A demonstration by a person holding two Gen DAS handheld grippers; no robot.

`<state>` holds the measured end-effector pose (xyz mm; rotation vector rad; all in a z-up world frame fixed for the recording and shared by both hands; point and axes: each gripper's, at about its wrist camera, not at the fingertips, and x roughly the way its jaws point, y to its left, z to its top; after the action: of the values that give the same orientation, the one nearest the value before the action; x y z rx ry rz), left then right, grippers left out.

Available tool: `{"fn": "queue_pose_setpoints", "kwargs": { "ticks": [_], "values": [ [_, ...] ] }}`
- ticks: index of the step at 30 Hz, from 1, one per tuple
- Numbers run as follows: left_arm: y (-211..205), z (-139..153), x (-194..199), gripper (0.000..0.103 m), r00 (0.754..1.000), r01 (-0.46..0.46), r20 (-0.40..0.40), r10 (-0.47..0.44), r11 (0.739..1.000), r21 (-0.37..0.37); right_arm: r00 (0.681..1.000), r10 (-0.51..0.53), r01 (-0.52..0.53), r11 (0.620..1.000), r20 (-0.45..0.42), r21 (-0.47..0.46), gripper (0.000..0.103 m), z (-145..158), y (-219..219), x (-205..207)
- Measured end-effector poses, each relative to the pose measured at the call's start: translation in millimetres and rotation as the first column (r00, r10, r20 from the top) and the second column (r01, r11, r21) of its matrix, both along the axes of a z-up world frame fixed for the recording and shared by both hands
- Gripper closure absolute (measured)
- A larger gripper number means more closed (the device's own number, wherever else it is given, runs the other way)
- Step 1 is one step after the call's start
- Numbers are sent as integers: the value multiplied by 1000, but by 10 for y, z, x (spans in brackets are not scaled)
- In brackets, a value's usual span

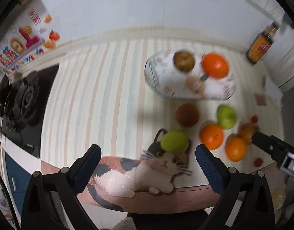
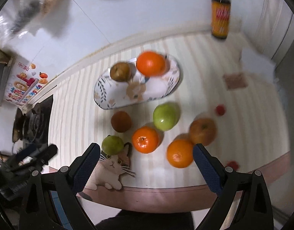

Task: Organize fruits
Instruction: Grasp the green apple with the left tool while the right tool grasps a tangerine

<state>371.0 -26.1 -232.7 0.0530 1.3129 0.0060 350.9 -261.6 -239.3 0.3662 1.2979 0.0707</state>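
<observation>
1. Left gripper (image 1: 147, 154): the jaws stand wide apart and hold nothing. It hangs over the near table edge, with the small green round fruit (image 1: 174, 141) just ahead of its fingertips.
2. Right gripper (image 2: 146, 154): the jaws are spread wide and empty. It points down at the loose fruit.
3. Oval white ceramic plate with leaf print (image 2: 103, 94): it carries a brown-green pear (image 2: 120, 71) and a glossy orange (image 2: 150, 63). Much of its surface is free.
4. Loose fruit on the striped tablecloth (image 2: 77, 103), between plate and near edge: a dark brown round fruit (image 2: 121, 121), a large green apple (image 2: 166, 117), a second orange (image 2: 145, 139), a third orange (image 2: 179, 153), and a reddish-yellow apple (image 2: 203, 131).
5. Handling judgement: the fruits look firm, smooth and round, so they are likely to roll or slip. Grip each across its widest girth, pads on opposite sides.
6. The plate is probably fragile; lower fruit onto it gently.
</observation>
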Motion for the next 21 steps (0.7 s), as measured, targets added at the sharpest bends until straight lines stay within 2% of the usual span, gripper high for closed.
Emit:
{"fn": "queue_pose_setpoints", "kwargs": {
  "ticks": [1, 3, 5, 9, 11, 13, 15, 17, 19, 21],
  "values": [
    [6, -94, 22, 2, 1000, -4, -19, 4, 1000, 9, 1000, 4, -3, 1000, -24, 8, 7, -148, 6, 58],
    [27, -278, 59, 2, 998, -22, -59, 24, 999, 31, 996, 17, -16, 1000, -86, 17, 18, -452, 69, 181],
    [70, -432, 95, 2, 995, -40, -91, 44, 998, 45, 993, 40, -38, 999, -111, 26, 22, -634, 139, 250],
    [135, -603, 129, 2, 988, -70, -135, 75, 997, 45, 978, 103, -107, 994, -182, -17, 25, -987, 353, 390],
    [167, -669, 156, 2, 983, -87, -160, 89, 996, 20, 968, 129, -138, 990, -215, -27, 28, -1150, 437, 447],
    [186, -732, 201, 2, 976, -109, -190, 105, 994, -15, 958, 162, -173, 985, -238, -26, 37, -1301, 523, 489],
    [188, -808, 265, 2, 967, -133, -227, 115, 989, -65, 959, 181, -193, 980, -218, -37, 38, -1299, 555, 503],
    [190, -889, 321, 2, 957, -161, -260, 126, 980, -116, 953, 193, -209, 977, -234, -45, 38, -1304, 557, 486],
    [161, -969, 382, 2, 950, -173, -288, 123, 972, -157, 948, 201, -212, 977, -247, -17, 38, -1299, 516, 421],
    [111, -1055, 437, 2, 944, -170, -310, 111, 970, -173, 947, 211, -220, 975, -242, -11, 38, -1269, 505, 352]
  ]
}}
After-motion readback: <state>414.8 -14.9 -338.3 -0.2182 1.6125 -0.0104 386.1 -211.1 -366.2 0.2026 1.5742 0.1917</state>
